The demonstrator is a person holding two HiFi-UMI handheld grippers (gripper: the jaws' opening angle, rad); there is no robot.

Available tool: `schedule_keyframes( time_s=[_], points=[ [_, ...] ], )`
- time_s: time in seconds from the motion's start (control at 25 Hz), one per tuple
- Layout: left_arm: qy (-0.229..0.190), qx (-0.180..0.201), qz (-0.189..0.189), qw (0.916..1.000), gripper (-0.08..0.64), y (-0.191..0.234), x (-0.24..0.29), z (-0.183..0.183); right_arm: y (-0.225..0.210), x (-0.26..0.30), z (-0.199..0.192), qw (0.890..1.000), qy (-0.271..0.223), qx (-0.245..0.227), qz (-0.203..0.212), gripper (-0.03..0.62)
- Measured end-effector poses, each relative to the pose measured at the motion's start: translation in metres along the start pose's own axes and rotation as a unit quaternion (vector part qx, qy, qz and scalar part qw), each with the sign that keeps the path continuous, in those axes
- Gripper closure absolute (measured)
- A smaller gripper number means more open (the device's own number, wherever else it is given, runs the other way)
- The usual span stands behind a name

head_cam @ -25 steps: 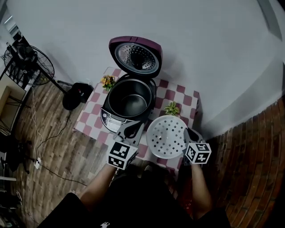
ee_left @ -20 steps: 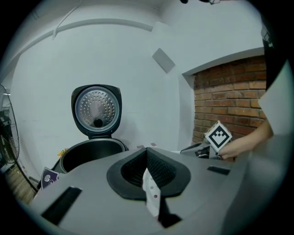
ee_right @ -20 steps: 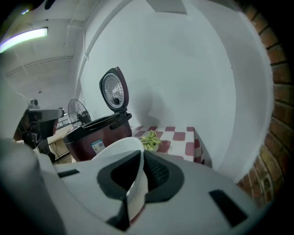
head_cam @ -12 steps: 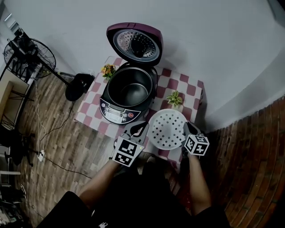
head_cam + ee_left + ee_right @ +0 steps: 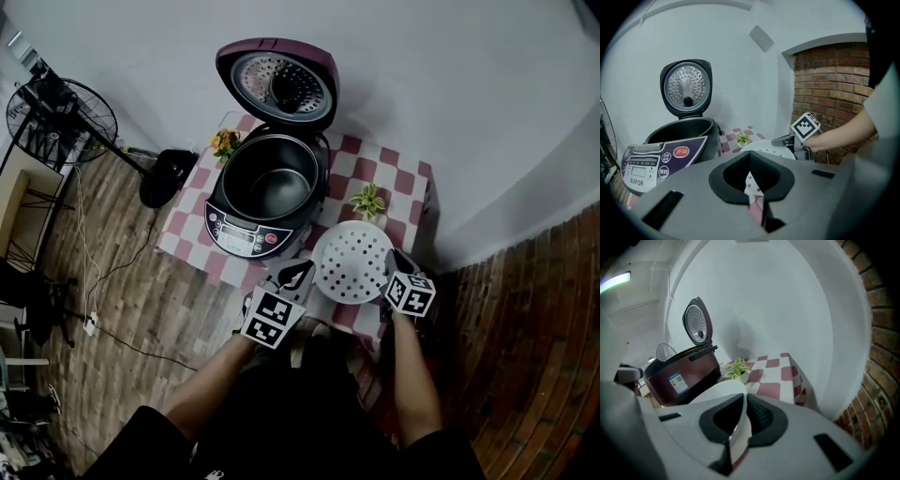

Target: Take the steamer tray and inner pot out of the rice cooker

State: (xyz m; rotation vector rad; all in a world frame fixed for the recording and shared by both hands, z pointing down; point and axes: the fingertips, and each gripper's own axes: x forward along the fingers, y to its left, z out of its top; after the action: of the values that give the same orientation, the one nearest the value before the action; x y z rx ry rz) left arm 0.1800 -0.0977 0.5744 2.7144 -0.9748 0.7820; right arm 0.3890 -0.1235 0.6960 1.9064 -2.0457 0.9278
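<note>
Over the checkered table (image 5: pixel 377 176) beside the rice cooker (image 5: pixel 246 234), left gripper (image 5: pixel 296 275) and right gripper (image 5: pixel 393 264) pinch opposite rims of steamer tray (image 5: pixel 352 262), likely keeping it level for set-down; inner pot (image 5: pixel 272 186) sits inside cooker.

The left gripper (image 5: pixel 302 275) and the right gripper (image 5: pixel 391 266) clasp opposite rims of the white, perforated steamer tray (image 5: pixel 352 262), held level over the near right part of the checkered tabletop (image 5: pixel 380 176). Just beyond the tray is a small plant (image 5: pixel 367 201). To its left stands the rice cooker (image 5: pixel 246 236), its lid up and the inner pot (image 5: pixel 275 187) inside.
</note>
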Motion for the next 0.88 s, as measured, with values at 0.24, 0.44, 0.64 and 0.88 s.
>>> schedule_keyframes(
  time_s=[0.24,0.44,0.64,0.88],
  points=[
    [0.014,-0.001,0.006,0.9999,0.557,0.003,0.001,-0.009,-0.01,0.007,-0.011,0.999,0.019,-0.045,-0.022,0.563],
    [0.017,-0.006,0.012,0.9998,0.557,0.007,0.0,-0.012,-0.017,0.014,-0.022,0.996,0.046,-0.072,-0.034,0.561],
    [0.006,-0.013,0.017,0.9998,0.557,0.009,-0.006,-0.004,-0.012,0.01,-0.011,0.993,0.043,-0.108,-0.023,0.483],
    [-0.022,-0.017,0.012,0.9995,0.557,0.01,-0.02,0.026,0.036,-0.005,0.034,0.989,0.001,-0.148,0.029,0.476]
  ],
)
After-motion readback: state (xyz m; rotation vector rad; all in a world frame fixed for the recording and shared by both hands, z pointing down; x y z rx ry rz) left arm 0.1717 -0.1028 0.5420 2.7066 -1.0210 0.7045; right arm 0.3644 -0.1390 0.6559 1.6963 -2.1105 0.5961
